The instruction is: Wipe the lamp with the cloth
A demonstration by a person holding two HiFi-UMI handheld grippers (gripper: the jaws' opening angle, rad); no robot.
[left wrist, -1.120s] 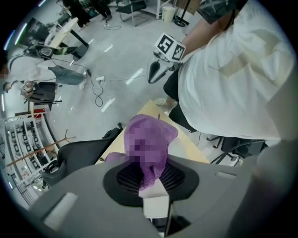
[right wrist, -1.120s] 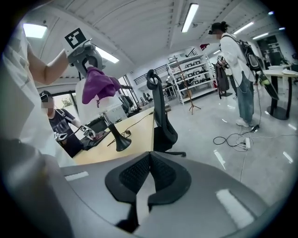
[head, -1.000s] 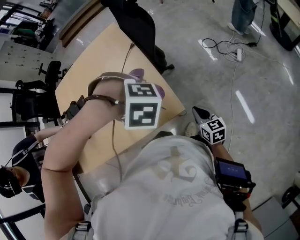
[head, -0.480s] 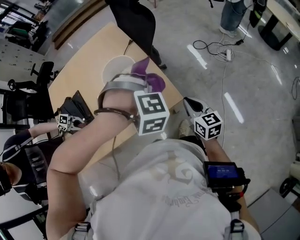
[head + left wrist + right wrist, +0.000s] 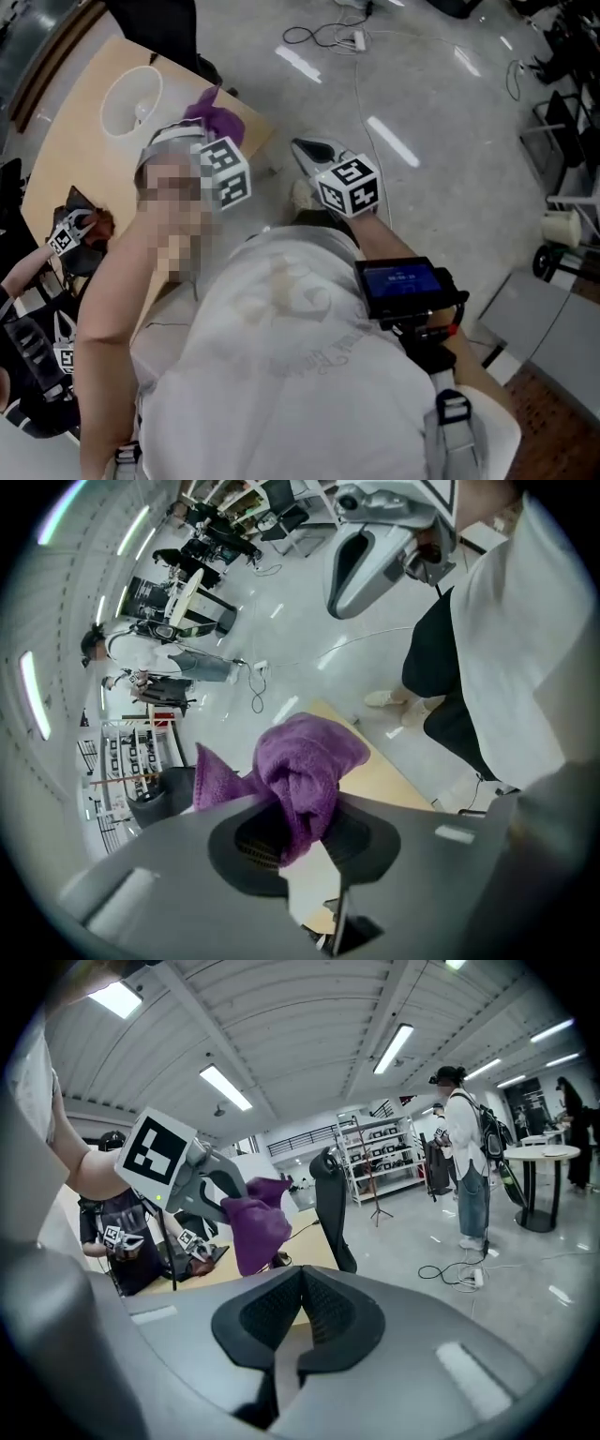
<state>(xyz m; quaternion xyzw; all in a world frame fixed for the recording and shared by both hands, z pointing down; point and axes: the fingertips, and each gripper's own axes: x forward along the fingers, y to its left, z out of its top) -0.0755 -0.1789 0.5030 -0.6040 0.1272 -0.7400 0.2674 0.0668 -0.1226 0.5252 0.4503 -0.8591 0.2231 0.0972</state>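
Observation:
My left gripper (image 5: 204,134) is shut on a bunched purple cloth (image 5: 217,116) and hangs over the near corner of the wooden table (image 5: 67,150). The white lamp shade (image 5: 130,97) stands on that table, a little beyond the cloth and apart from it. In the left gripper view the cloth (image 5: 302,771) bulges out between the jaws. My right gripper (image 5: 306,150) is raised to the right of the left one, over the floor, shut with nothing in it. From the right gripper view (image 5: 300,1283) the cloth (image 5: 255,1221) hangs from the left gripper.
A black chair (image 5: 332,1207) stands at the table's far side. Another person with small marked grippers (image 5: 62,240) works at the table's left end. Cables and a power strip (image 5: 330,36) lie on the grey floor. A person (image 5: 468,1168) stands farther off.
The left gripper has sunk and tipped downward with the cloth still in it. The right gripper has risen beside it. The head view has swung, so the table now lies at the upper left.

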